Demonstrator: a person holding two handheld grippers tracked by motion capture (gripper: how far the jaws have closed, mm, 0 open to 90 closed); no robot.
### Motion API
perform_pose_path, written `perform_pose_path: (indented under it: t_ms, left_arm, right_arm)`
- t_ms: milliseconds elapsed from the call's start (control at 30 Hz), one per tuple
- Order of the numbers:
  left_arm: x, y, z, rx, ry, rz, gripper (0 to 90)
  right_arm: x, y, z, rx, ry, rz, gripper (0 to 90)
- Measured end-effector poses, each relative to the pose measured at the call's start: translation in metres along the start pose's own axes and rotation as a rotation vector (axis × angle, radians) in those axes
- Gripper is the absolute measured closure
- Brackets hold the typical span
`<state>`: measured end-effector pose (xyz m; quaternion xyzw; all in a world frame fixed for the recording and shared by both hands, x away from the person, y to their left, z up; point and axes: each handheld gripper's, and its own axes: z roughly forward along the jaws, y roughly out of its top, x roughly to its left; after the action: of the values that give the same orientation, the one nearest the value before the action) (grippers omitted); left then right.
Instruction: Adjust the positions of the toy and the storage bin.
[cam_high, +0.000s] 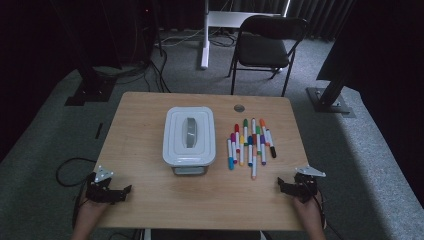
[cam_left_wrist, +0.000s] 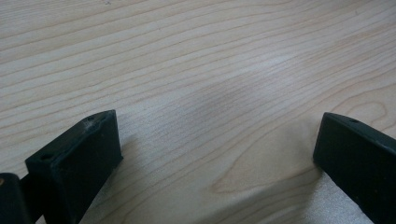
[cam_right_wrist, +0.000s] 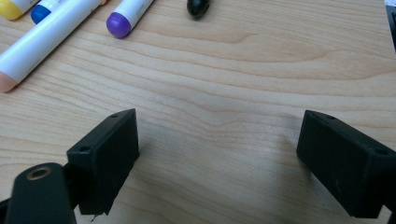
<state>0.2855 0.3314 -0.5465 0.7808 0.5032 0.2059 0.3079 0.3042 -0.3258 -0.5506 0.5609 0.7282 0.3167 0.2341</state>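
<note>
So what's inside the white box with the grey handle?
You can't see inside. The white box is shut, with its lid and grey handle on top. The colourful markers lie on the table beside it.

- Desk (cam_high: 150, 130): pale wood with wavy brown grain.
- Box (cam_high: 189, 136): white lid, grey handle in the middle.
- Markers (cam_high: 250, 142): white barrels; caps red, green, orange, purple, yellow, blue, black, peach.
- Left gripper (cam_high: 123, 192) and right gripper (cam_high: 283, 186): black, each topped by a grey plate.
- Chair (cam_high: 265, 47): black.
- Floor (cam_high: 380, 165): grey carpet.
</note>
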Motion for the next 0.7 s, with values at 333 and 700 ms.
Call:
perform_pose_path:
  t_ms: [333, 700]
  left_arm:
    - [-0.002, 0.0, -0.001, 0.005, 0.011, -0.009, 1.4]
    - [-0.014, 0.012, 0.003, -0.022, -0.016, 0.06, 1.4]
  right_arm:
    - [-0.002, -0.003, -0.003, -0.006, 0.014, 0.001, 13.6]
    - [0.018, 0.005, -0.017, -0.053, 0.063, -0.005, 13.4]
